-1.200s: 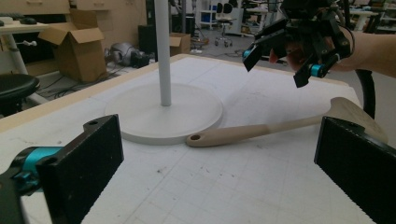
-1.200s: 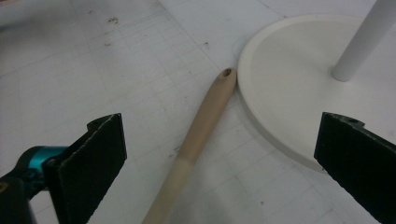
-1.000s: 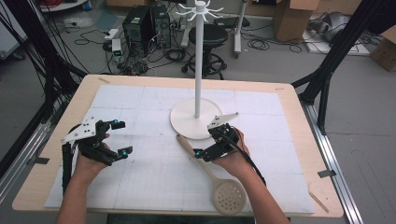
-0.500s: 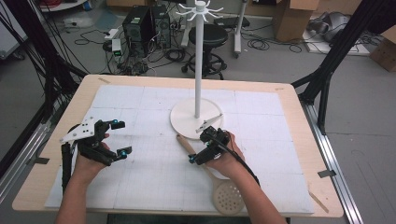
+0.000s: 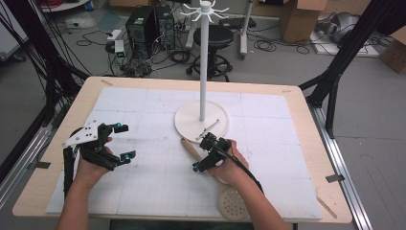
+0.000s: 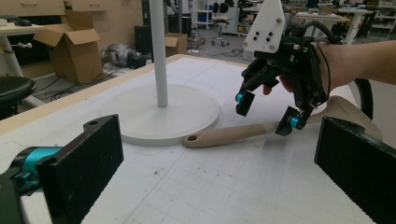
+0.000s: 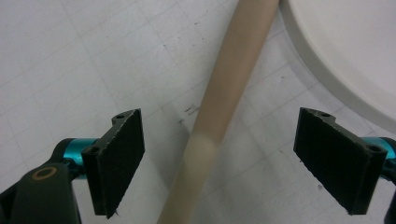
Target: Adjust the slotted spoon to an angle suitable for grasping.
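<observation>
A wooden slotted spoon (image 5: 233, 207) lies on the white mat, its handle (image 6: 224, 135) running up-left to the round base of a white hook stand (image 5: 201, 122). My right gripper (image 5: 202, 153) points down over the handle (image 7: 224, 88). Its jaws straddle the handle and have just been closing, but the pads stay clear of the wood on both sides, so it is open. In the left gripper view the right gripper (image 6: 266, 112) hovers just above the handle. My left gripper (image 5: 125, 142) rests at the mat's left, open with nothing between its jaws.
The stand's tall pole (image 5: 203, 72) rises just behind the right hand. A thin wooden stick (image 5: 328, 206) lies at the table's front right corner. Black frame posts flank the table, and a stool and cables sit on the floor beyond.
The right gripper has shifted left and sunk over the spoon's handle, its jaws narrowing around it. The left hand has stayed put.
</observation>
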{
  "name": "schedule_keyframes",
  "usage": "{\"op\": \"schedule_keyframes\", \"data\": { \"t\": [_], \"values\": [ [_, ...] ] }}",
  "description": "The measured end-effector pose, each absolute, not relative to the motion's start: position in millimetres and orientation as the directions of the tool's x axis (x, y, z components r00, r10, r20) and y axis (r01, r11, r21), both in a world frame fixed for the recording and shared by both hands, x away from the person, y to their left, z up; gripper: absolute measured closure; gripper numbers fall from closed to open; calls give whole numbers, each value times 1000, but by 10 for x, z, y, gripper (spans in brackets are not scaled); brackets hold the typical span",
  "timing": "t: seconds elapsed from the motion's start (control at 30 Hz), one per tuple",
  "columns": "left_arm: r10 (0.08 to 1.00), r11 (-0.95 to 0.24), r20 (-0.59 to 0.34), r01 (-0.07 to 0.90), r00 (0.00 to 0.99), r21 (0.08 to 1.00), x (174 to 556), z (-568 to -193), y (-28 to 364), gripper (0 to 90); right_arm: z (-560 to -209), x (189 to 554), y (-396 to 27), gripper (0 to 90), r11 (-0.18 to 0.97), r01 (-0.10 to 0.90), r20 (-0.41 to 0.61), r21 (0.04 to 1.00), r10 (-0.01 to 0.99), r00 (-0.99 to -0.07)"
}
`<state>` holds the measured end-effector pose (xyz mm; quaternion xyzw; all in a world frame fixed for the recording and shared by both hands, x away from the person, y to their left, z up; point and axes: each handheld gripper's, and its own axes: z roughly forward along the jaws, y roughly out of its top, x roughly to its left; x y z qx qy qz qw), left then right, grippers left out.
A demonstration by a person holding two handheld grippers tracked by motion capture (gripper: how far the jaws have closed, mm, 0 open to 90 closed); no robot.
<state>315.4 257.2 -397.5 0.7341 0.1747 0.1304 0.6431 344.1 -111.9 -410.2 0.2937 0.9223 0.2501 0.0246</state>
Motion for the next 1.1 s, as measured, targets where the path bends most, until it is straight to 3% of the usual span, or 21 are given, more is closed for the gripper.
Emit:
{"op": "schedule_keyframes", "data": {
  "t": [0.27, 0.3, 0.5, 0.6, 0.87, 1.1],
  "values": [
    [428, -114, -30, 87, 903, 990, 3153, -3972, 2580, 17, -4142, 3432, -1069, 287, 726, 532, 96, 435, 550, -829],
    [428, -113, -31, 87, 903, 990, 3153, -3971, 2580, 18, -4141, 3410, -1050, 359, 736, 527, 82, 424, 548, -832],
    [428, -117, -31, 89, 903, 989, 3151, -3973, 2573, 17, -4150, 3389, -1029, 480, 753, 530, 77, 390, 547, -834],
    [428, -116, -29, 87, 904, 989, 3150, -3971, 2572, 17, -4141, 3395, -1036, 588, 748, 542, 80, 382, 558, -826],
    [427, -118, -29, 88, 904, 989, 3150, -3971, 2569, 18, -4136, 3359, -1015, 661, 726, 573, 75, 379, 593, -801],
    [426, -119, -27, 85, 904, 989, 3148, -3965, 2574, 18, -4132, 3385, -1052, 693, 703, 600, 135, 382, 599, -789]
  ]
}}
